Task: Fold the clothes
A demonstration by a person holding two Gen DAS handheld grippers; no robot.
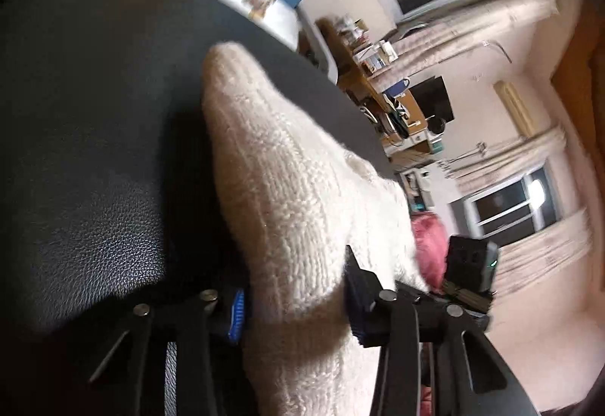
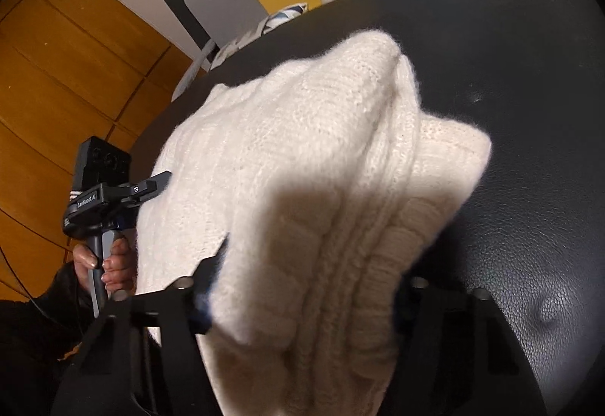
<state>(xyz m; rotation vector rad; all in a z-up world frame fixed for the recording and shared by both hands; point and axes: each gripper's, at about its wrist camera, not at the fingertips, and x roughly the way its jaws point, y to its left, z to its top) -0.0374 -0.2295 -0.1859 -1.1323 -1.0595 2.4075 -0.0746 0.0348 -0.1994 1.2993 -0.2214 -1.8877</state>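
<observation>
Nearest the lens in the right wrist view, the right hand-held gripper [image 2: 302,306] had its jaws on either side of a thick bundle of the cream knitted sweater [image 2: 302,159], with several folded layers bunched between them; the pads looked to be pressing on the wool, so it read as clamped on the sweater. The left hand-held gripper [image 1: 295,306] likewise had a fold of the same sweater filling its jaws, the blue pads [image 1: 236,314] against the knit. In the right wrist view a hand [image 2: 109,261] could be seen gripping the handle of that left tool at the sweater's left side.

The sweater lay part-folded on a black leather surface [image 2: 510,227], towards its near edge, its far end bunched into a rounded peak well short of the far edge. A pink item [image 1: 429,246] showed just beyond the near right of the sweater.

Judged from this, the step in hand was carrying a fold across. Doing it well would call for both grips to stay level with each other, keep the layers together, and lay the edge down squarely rather than dragging the thick knit askew.
</observation>
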